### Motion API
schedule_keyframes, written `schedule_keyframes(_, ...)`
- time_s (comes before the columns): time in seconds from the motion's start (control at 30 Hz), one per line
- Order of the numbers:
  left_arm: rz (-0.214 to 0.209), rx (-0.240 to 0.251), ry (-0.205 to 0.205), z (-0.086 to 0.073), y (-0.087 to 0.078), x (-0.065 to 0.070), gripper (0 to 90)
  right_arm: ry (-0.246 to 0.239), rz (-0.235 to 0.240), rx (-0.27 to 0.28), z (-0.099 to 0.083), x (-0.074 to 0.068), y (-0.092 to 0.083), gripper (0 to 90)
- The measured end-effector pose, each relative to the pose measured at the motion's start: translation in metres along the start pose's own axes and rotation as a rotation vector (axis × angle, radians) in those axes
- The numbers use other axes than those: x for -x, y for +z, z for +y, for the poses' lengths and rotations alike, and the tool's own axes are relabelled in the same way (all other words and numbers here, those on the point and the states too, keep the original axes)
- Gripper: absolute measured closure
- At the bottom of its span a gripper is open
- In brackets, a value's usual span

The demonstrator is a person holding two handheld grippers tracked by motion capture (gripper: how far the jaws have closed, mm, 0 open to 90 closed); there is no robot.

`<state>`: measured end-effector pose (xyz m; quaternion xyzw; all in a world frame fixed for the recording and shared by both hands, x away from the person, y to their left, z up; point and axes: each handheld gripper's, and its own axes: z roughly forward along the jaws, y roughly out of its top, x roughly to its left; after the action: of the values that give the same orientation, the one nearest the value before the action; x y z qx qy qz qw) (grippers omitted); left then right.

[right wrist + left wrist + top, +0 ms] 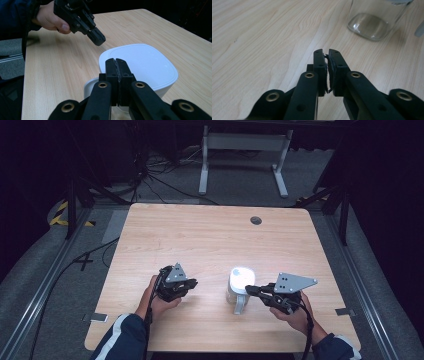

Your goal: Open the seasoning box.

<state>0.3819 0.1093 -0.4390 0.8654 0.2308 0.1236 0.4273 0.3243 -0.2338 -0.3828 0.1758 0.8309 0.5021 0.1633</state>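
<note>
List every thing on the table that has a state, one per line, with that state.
jar: upright on the table, clear glass body, nothing visible inside
white lid: on the jar
left gripper: shut, holding nothing, short of the jar
right gripper: shut, empty, at the lid's edge

A wooden table (210,235) carries a round dark grommet (256,220) toward one o'clock (near the far edge). Beyond, at twelve o'clock, stand white desk legs (243,157); tangled cables (150,170) lie at eleven o'clock.

A clear glass jar (238,289) with a white lid stands upright on the table's near half.
</note>
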Motion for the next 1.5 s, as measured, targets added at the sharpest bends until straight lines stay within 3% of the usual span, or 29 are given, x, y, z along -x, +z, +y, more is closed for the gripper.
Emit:
schedule_keyframes(0.03, 0.005, 0.008, 0.019, 0.004, 0.001, 0.001, 86.6, 0.001, 0.000, 0.000, 0.000, 0.000, 0.000, 89.7)
schedule_keyframes(0.13, 0.003, 0.022, 0.027, 0.013, 0.003, 0.004, 86.3, 0.004, 0.007, 0.003, -0.001, 0.000, -0.001, 89.7)
schedule_keyframes(0.27, 0.000, 0.060, 0.019, 0.023, 0.006, 0.005, 85.2, 0.001, 0.007, 0.002, -0.001, 0.000, -0.001, 89.7)
schedule_keyframes(0.47, -0.013, 0.107, 0.037, 0.046, 0.016, 0.011, 88.3, 0.001, 0.013, 0.002, -0.002, -0.002, -0.002, 89.7)
schedule_keyframes(0.67, -0.022, 0.119, 0.058, 0.059, 0.026, 0.018, 89.9, -0.008, 0.010, 0.001, -0.002, -0.003, -0.003, 89.7)
schedule_keyframes(0.93, -0.031, 0.130, 0.065, 0.066, 0.035, 0.022, 89.8, -0.004, 0.015, -0.002, -0.003, -0.004, -0.005, 89.7)
schedule_keyframes(1.5, -0.034, 0.141, 0.076, 0.076, 0.039, 0.025, 89.0, -0.015, 0.015, 0.007, -0.004, -0.005, -0.005, 89.8)
